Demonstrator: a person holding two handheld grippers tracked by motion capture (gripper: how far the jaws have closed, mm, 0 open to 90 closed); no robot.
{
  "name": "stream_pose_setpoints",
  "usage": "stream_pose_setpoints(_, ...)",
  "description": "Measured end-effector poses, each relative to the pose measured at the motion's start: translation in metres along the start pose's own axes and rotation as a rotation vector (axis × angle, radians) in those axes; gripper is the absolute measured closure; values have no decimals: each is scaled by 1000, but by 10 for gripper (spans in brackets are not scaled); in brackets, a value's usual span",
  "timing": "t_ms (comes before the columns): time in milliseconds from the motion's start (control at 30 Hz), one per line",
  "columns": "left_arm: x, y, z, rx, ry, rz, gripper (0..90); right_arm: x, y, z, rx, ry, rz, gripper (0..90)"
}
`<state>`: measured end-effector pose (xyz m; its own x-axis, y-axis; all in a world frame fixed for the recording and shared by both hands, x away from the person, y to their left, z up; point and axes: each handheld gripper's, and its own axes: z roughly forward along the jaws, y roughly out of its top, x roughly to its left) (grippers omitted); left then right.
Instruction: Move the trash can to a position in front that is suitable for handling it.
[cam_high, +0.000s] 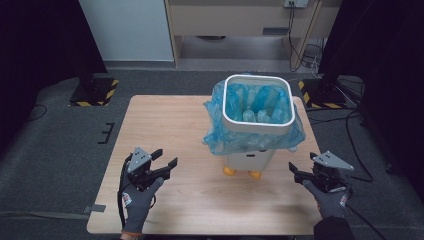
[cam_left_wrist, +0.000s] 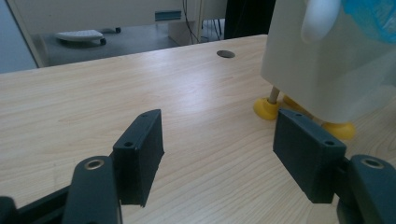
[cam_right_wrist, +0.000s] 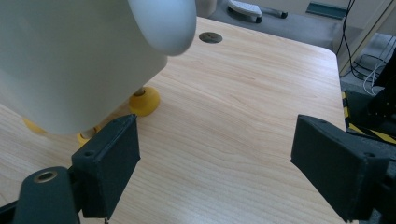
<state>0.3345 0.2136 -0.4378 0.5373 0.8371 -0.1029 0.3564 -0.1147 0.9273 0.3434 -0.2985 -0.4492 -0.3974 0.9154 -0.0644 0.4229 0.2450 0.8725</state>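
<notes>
On the table (cam_high: 165, 115), I am holding the left gripper (cam_high: 167, 161) and right gripper (cam_high: 296, 172) spread and empty; the blue bag (cam_high: 250, 132) is lining the bin (cam_high: 250, 159), apparently finished.

A white plastic bin on yellow feet (cam_high: 255, 150) is set on the far right part of the light wooden table (cam_high: 165, 120), and a blue plastic liner bag (cam_high: 220, 127) is draped in it and over its rim. The left gripper (cam_high: 162, 162) is held near the table's front left (jaws apart, nothing between), the right gripper (cam_high: 298, 173) at its front right edge.
</notes>
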Motion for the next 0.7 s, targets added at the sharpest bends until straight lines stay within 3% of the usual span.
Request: stream_pose_setpoints(700,-26,20,34,-18,-71,52,343,2,16,0,-52,28,-9,173)
